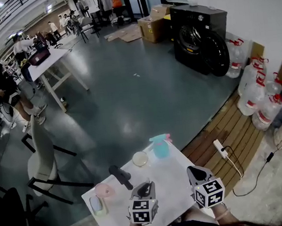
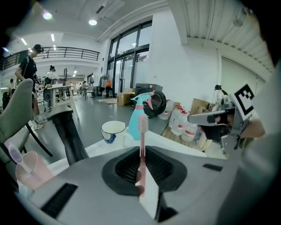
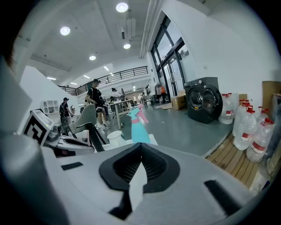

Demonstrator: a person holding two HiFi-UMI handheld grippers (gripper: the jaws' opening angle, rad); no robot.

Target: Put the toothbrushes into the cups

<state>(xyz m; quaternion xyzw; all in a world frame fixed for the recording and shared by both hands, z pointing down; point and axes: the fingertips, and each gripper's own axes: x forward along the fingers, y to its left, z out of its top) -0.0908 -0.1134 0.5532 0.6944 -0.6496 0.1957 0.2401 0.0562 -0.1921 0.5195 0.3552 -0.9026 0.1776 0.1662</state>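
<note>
My left gripper is shut on a pink toothbrush, which stands upright between the jaws with its bristles at the top. It hovers over the white table near the front edge, seen as the left gripper in the head view. A white cup stands ahead of it, also seen as the white cup from above. A pink cup at the left holds what looks like another toothbrush; it is the pink cup overhead. My right gripper is shut on nothing, to the right.
A teal spray bottle stands at the table's far edge behind the white cup. A black upright object sits between the two cups. A small pale item lies by the pink cup. A white chair stands left of the table.
</note>
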